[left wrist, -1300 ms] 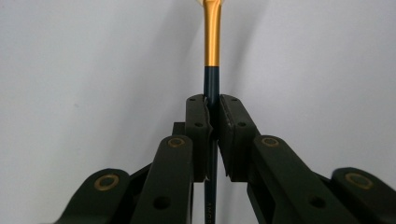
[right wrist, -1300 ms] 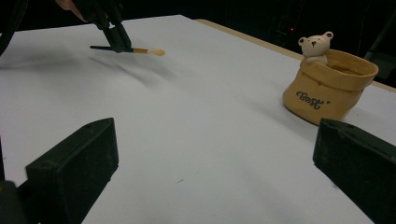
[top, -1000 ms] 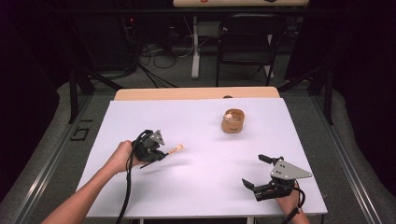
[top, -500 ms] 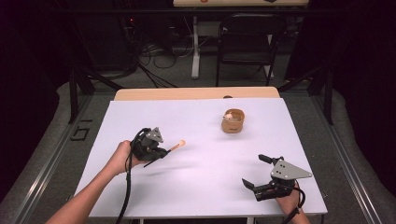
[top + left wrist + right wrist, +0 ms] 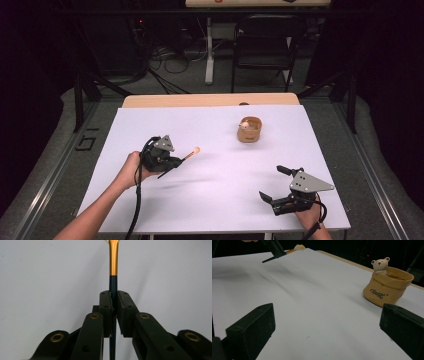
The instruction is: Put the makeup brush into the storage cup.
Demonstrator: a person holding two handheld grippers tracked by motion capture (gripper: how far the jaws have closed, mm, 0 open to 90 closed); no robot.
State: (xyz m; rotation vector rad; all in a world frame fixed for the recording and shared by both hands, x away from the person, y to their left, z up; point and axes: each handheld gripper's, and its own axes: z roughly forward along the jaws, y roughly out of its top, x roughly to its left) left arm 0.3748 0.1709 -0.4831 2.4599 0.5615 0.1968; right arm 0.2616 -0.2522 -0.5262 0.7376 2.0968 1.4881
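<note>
1. Brush (image 5: pixel 113 265) clamped in my left gripper (image 5: pixel 172 162) by its dark handle, tip off the table (image 5: pixel 215 200), aimed toward the pot (image 5: pixel 249 130).
2. My right gripper (image 5: pixel 277 184) idles wide open, empty, near the front edge.
3. Next, I judge: carry level, tilt upright above pot, lower, then release.

The head of the brush (image 5: pixel 113 257) I hold runs off the top edge in my left gripper view, and its dark handle vanishes between my jaws. From above, that head (image 5: pixel 196 149) is too small to tell bristles from a ball. In my right gripper view, my jaws are cut off by the bottom and right edges. The pot's (image 5: pixel 388 286) lettering reads unclear, its inside hidden behind the rim.
</note>
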